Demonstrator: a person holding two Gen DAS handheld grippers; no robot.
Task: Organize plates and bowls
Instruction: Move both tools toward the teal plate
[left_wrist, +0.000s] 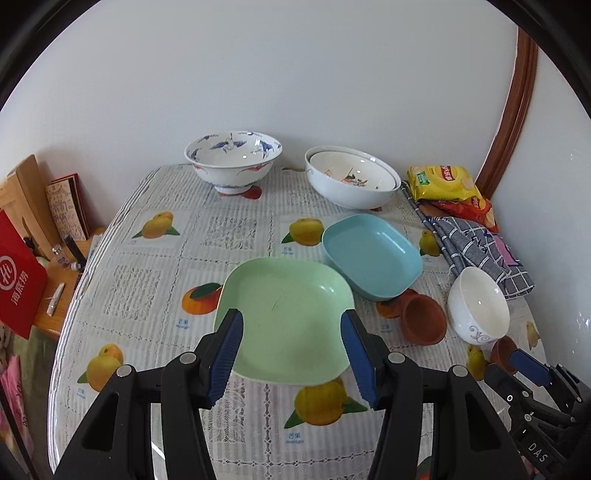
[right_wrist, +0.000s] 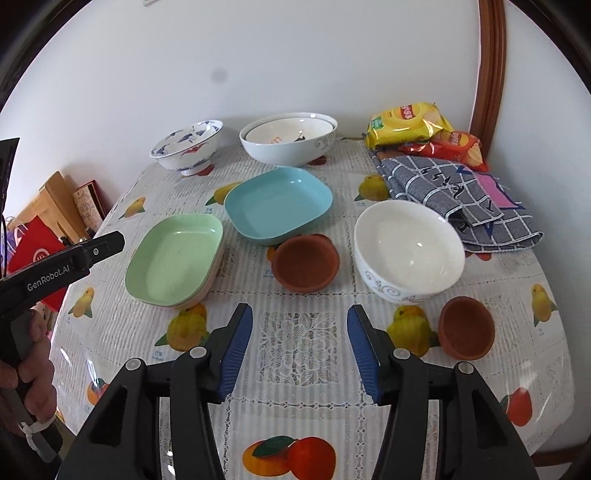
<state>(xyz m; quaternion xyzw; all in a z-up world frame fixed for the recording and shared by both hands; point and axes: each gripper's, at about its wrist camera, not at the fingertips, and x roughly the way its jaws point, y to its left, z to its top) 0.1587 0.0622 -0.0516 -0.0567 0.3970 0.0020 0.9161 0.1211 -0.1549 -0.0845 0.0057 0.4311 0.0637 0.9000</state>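
Pretty crowded surface (right_wrist: 299, 354) here, covered in a glossy lace-and-fruit-print cloth. At the back by the wall sit a blue-and-white footed bowl (right_wrist: 188, 146) and a big white bowl (right_wrist: 290, 142) with a smaller one nested inside. Right side has a yellow snack bag (right_wrist: 404, 123), an orange one (right_wrist: 452, 147) and a folded grey checked towel (right_wrist: 461, 201).

The green plate (right_wrist: 173, 258) is a smooth rounded rectangle sitting on top of a paler dish of the same shape, left of center, long axis running from near-left to far-right in the right wrist view. The blue plate (right_wrist: 277, 203), same shape, is just behind and right of it, close but I can't tell if they touch. A brown clay cup (right_wrist: 304, 262) leans against the blue plate's near edge, tilted on its side. A glossy white bowl (right_wrist: 408, 249) stands upright beside it, and a second clay cup (right_wrist: 465, 328) lies tipped over near the front right.

The left gripper (left_wrist: 291, 339) hangs over the green plate's near edge with its ribbed blue jaws spread wide, holding nothing. The right gripper (right_wrist: 299, 343) is also spread wide, over bare cloth.
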